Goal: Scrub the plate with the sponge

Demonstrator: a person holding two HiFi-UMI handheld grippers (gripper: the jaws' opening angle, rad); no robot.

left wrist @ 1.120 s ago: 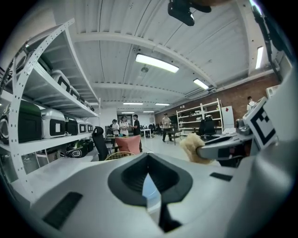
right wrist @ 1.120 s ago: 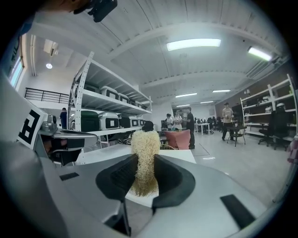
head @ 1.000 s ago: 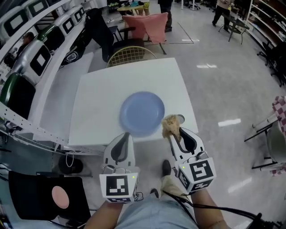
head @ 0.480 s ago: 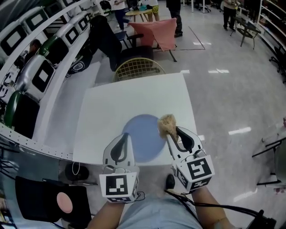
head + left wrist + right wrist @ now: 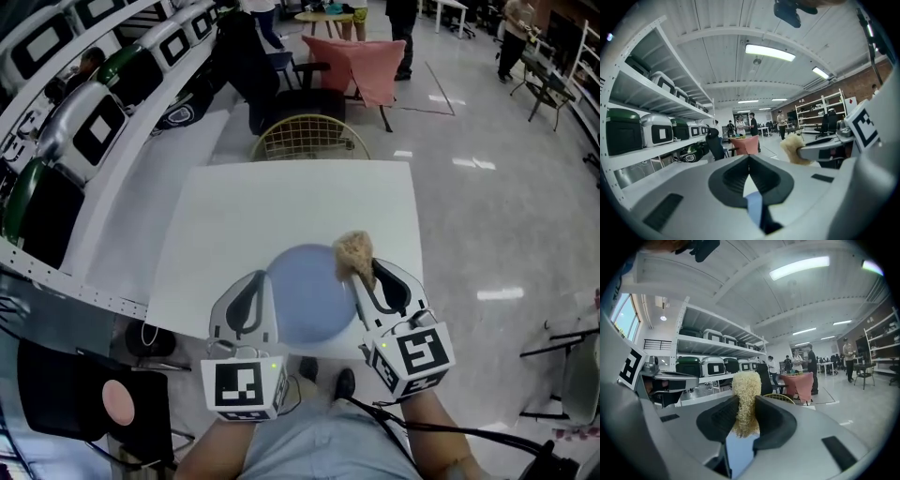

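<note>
Lower centre of head view: round pale-blue plate | left gripper clamped on its left rim | right gripper pinching tan fibrous sponge | sponge touching or just above plate's upper-right edge, right gripper nearer.

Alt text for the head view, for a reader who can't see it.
Seen from above, the left gripper is shut on the near-left rim of a blue plate, and the right gripper holds a tan fibrous sponge at the plate's far-right rim. Both are over the near edge of a white table, with a wire chair beyond it.
</note>
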